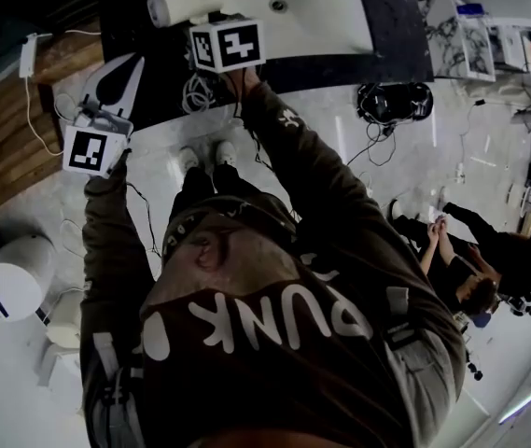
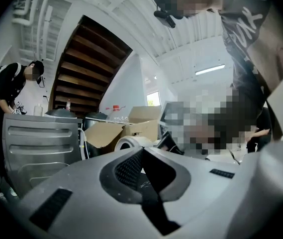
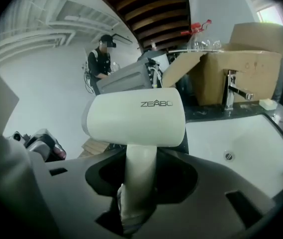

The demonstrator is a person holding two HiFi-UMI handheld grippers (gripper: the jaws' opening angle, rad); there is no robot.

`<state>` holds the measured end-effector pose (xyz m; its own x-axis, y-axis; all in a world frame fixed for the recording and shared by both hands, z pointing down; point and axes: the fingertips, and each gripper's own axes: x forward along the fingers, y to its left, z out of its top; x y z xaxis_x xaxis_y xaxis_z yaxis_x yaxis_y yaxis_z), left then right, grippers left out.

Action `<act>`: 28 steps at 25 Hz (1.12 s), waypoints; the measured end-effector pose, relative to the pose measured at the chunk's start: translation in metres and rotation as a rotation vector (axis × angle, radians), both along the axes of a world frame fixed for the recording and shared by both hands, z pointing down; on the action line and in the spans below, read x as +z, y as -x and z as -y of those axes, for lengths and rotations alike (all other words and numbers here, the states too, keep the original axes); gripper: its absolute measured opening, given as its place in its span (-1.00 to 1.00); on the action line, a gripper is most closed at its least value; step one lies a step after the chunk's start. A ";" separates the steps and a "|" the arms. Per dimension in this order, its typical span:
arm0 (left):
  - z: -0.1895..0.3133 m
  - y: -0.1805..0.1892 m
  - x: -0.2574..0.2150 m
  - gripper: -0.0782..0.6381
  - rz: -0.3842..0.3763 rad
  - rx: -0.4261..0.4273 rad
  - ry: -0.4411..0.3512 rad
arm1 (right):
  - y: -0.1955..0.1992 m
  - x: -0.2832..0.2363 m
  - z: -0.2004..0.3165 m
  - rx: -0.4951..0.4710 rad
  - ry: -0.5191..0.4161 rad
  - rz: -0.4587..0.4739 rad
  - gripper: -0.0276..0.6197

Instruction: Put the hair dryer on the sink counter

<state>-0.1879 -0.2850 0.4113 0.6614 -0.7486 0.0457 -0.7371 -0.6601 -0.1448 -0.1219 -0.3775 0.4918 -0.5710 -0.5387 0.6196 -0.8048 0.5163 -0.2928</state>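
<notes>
My right gripper [image 3: 140, 171] is shut on the handle of a white hair dryer [image 3: 134, 118], whose barrel lies crosswise above the jaws. In the head view the hair dryer [image 1: 183, 3] hangs over the left end of the dark sink counter [image 1: 398, 35], beside the white basin [image 1: 326, 12], and the right gripper [image 1: 213, 21] sits under its marker cube. My left gripper [image 1: 135, 63] is held lower left, over the floor near the counter's corner. The left gripper [image 2: 141, 156] has its jaws together with nothing between them.
A faucet [image 3: 233, 91] and a drain [image 3: 228, 156] belong to the basin. A cardboard box [image 3: 245, 59] stands behind the counter. Cables [image 1: 195, 91] lie on the floor below the counter, with a white round bin [image 1: 13, 278] at the left, wooden steps [image 1: 4, 152] and people [image 1: 489, 259] at the right.
</notes>
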 end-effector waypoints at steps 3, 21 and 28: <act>0.007 -0.002 0.005 -0.80 0.000 0.000 0.012 | 0.005 0.026 0.013 -0.003 0.088 -0.056 -0.42; 0.013 -0.001 0.005 -0.80 -0.010 0.006 0.021 | 0.007 0.104 0.034 0.008 0.307 -0.343 -0.41; 0.011 0.000 0.003 -0.80 -0.004 0.003 0.017 | 0.012 0.107 0.034 -0.005 0.336 -0.291 -0.39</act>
<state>-0.1874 -0.2965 0.4140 0.6640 -0.7456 0.0558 -0.7355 -0.6648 -0.1309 -0.1335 -0.4111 0.5986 -0.3486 -0.2778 0.8952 -0.8764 0.4352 -0.2062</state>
